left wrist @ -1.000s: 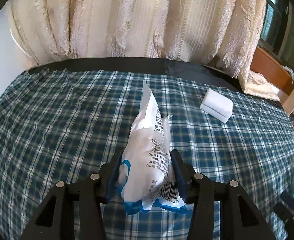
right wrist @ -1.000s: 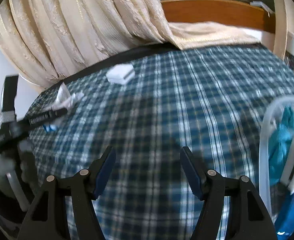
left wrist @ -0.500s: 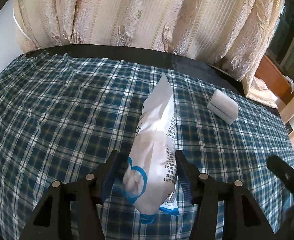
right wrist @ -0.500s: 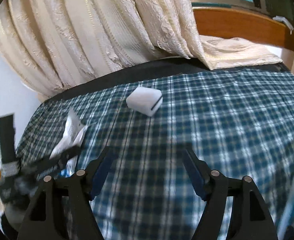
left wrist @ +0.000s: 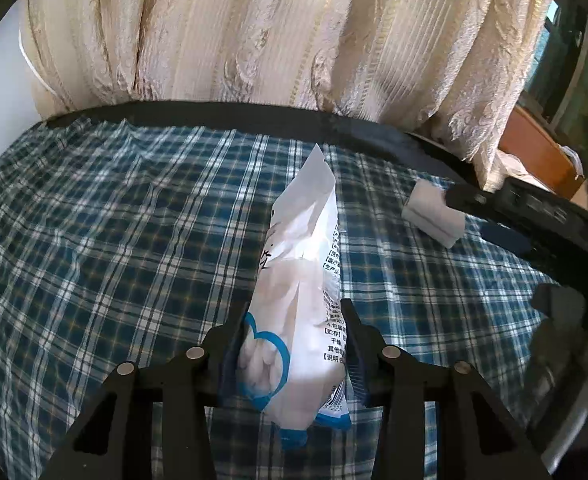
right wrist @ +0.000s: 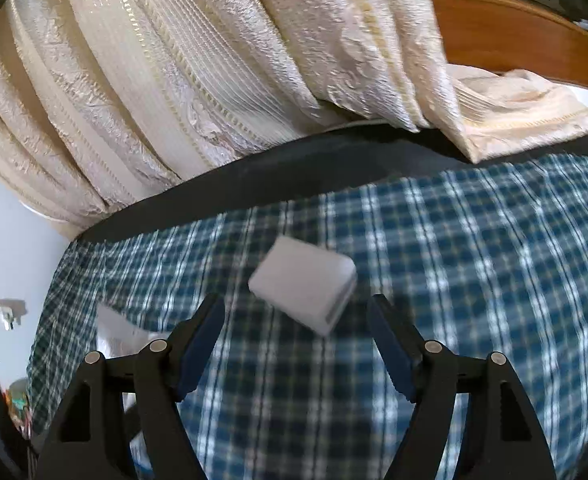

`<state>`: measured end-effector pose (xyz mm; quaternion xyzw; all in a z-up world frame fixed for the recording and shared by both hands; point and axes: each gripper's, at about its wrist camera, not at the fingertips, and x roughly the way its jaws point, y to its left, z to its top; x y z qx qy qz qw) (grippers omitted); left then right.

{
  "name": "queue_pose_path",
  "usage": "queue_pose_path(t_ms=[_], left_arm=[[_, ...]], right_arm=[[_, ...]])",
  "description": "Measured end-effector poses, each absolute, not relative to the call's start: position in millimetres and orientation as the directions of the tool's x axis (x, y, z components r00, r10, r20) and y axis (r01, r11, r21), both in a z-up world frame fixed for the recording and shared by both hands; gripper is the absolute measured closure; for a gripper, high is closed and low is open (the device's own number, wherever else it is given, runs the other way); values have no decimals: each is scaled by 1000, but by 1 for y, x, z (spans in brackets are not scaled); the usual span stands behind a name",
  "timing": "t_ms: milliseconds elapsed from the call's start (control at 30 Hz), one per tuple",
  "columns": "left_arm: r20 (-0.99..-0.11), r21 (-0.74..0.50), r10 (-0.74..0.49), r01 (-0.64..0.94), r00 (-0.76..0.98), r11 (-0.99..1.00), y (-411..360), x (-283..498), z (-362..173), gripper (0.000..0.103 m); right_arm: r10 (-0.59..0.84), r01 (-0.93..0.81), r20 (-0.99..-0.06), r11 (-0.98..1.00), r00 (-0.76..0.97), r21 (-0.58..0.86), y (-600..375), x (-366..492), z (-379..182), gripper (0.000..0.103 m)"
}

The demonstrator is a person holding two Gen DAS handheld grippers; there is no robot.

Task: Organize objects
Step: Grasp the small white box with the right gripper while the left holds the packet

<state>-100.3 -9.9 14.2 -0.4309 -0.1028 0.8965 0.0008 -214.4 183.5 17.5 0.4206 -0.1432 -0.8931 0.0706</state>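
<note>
My left gripper [left wrist: 291, 342] is shut on a white plastic packet with blue print [left wrist: 300, 280], held above the blue plaid cloth [left wrist: 113, 248]. A small white box [right wrist: 304, 284] lies on the cloth; it also shows in the left wrist view [left wrist: 434, 216] at the right. My right gripper [right wrist: 296, 334] is open and empty, just short of the white box, its fingers either side of it. The right gripper's black body [left wrist: 526, 216] reaches in at the right of the left wrist view. The packet's tip [right wrist: 113, 324] shows at the left of the right wrist view.
Cream patterned curtains [left wrist: 253, 40] hang behind the table's dark far edge [left wrist: 253, 124]. A wooden ledge [right wrist: 514, 44] and curtain hem [right wrist: 514, 116] are at the far right. A white wall [right wrist: 9, 248] is at the left.
My right gripper has swung left and forward toward the white box, which now sits between its open fingers. My left gripper still holds the packet and has shifted a little forward.
</note>
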Motion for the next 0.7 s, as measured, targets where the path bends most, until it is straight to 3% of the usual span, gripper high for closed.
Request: queue_pose_path(t_ms=[567, 700], left_arm=[[-761, -174, 71, 97, -644, -980, -6, -95, 20, 56], [-761, -175, 72, 98, -645, -980, -7, -96, 21, 56]], right_arm=[[-118, -34, -786, -984, -607, 174, 163, -268, -6, 25], [-124, -13, -782, -986, -611, 166, 162, -265, -9, 36]])
